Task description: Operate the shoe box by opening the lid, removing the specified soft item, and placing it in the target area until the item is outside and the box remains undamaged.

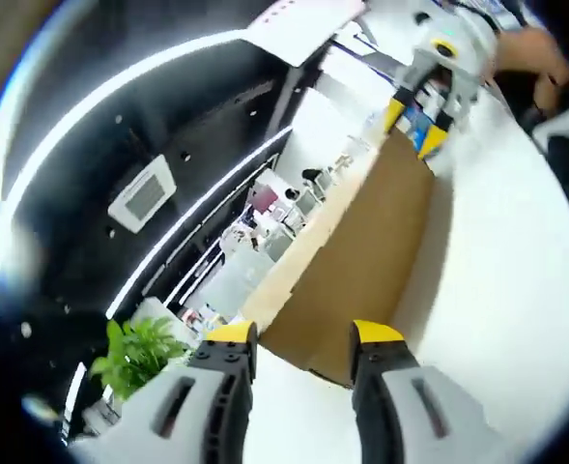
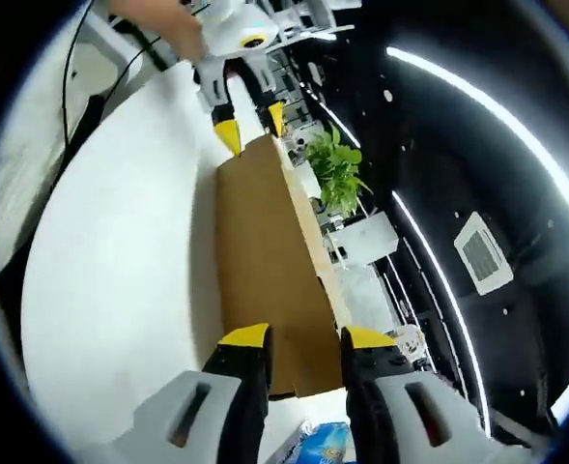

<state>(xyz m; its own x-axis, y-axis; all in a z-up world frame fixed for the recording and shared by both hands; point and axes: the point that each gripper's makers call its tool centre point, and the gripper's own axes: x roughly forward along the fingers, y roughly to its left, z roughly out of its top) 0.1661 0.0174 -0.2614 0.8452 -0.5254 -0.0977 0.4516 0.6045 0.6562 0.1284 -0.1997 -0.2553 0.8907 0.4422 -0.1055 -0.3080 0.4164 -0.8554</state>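
Left gripper view first. The left gripper point(image 1: 303, 338) sits at one end of the shoe box point(image 1: 361, 261), jaws spread with the cardboard edge between the yellow tips, not clamped as far as I can tell. The right gripper point(image 1: 417, 121) comes in at the far end of the box, its tips on either side of that end's edge. The box lies flat on the white table point(image 1: 516, 290), lid closed from what I can see, so the soft item is presumably inside and hidden.

What could go wrong: if both ends lift unevenly, the lid could twist and crease, since it's thin cardboard. Biting down hard on the rim could dent it too. If the lid fits snugly, the whole box may come up instead of just the lid.

Room looks fine here. There's bare tabletop on the side of the box toward the curved table edge, a decent landing spot.

Right gripper view. The right gripper point(image 2: 298, 338) has its jaws apart, straddling the near end of the box point(image 2: 260, 280). The left gripper point(image 2: 250, 121) is at the far end, held by a hand point(image 2: 183, 34). A wide stretch of bare table point(image 2: 120, 251) runs along one long side. On the other side the box runs close to the table edge, so a sideways shove could push it off. A blue packet point(image 2: 323, 445) lies just beside the near end; watch it when pulling back.
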